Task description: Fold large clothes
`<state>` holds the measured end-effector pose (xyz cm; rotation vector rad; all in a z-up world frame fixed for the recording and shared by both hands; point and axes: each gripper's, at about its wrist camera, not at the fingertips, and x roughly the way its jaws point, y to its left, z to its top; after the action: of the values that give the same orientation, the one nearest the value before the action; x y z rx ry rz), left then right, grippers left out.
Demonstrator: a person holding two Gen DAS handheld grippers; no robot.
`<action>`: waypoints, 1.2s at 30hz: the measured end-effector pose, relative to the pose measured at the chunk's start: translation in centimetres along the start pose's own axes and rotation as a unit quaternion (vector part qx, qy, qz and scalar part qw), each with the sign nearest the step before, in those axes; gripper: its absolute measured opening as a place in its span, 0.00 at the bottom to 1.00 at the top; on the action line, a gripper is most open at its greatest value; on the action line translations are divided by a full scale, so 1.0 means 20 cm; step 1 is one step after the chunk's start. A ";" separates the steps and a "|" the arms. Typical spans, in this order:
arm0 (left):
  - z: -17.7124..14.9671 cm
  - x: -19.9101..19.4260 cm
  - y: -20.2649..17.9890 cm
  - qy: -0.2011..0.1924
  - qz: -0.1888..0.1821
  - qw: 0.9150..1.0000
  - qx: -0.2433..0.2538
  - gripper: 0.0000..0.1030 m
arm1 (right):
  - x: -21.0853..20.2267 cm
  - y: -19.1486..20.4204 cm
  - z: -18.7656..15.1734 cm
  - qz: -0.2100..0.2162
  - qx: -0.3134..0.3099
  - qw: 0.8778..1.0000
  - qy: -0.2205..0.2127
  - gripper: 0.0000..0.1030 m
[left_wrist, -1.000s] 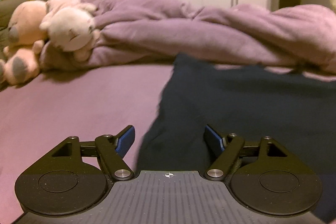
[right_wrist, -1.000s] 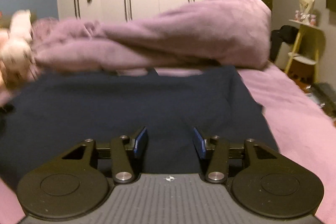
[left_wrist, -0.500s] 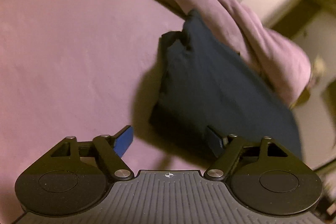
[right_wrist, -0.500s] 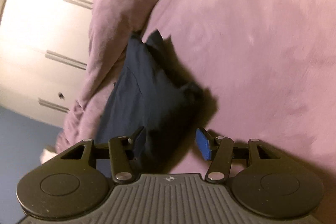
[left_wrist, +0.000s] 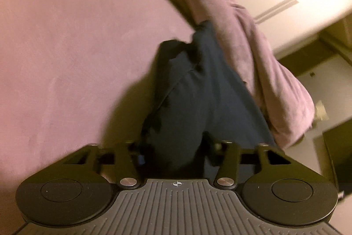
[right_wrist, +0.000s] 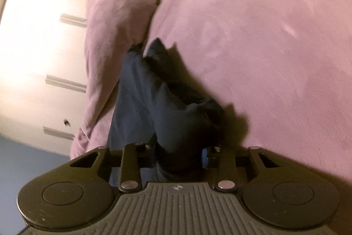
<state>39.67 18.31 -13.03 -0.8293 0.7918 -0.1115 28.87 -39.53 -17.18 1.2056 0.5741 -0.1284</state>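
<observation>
Garment: dark navy cloth garment (left_wrist: pixel 198 91) lies on the pink bed sheet (left_wrist: pixel 66 47), its far end against the bunched mauve blanket (left_wrist: pixel 253 54).
Why bunched: judged gathered at both side edges for a fold.
Left gripper (left_wrist: pixel 176 152): jaws closing, navy cloth between them.
Right gripper (right_wrist: pixel 178 153): jaws closing, a thick navy bunch between them.
</observation>
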 end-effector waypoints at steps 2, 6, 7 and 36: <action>0.00 -0.07 -0.06 -0.007 -0.001 0.999 0.035 0.35 | -0.04 0.08 -0.02 0.003 -0.046 0.999 -0.017 0.23; 0.01 -0.19 -0.15 -0.008 -0.019 0.999 0.047 0.32 | -0.13 0.15 -0.04 0.022 -0.065 0.997 -0.032 0.18; 0.01 -0.22 -0.17 -0.006 -0.022 0.998 0.053 0.31 | -0.16 0.17 -0.04 0.025 -0.068 0.997 -0.034 0.18; -0.59 -1.18 -0.17 -0.034 0.119 0.972 0.201 0.69 | -1.26 0.25 -0.41 -0.097 -0.314 0.944 -0.014 0.39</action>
<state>15.53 17.72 -1.63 -0.3507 0.7641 -0.0278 6.63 -35.41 -2.68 0.5244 0.6451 -0.1159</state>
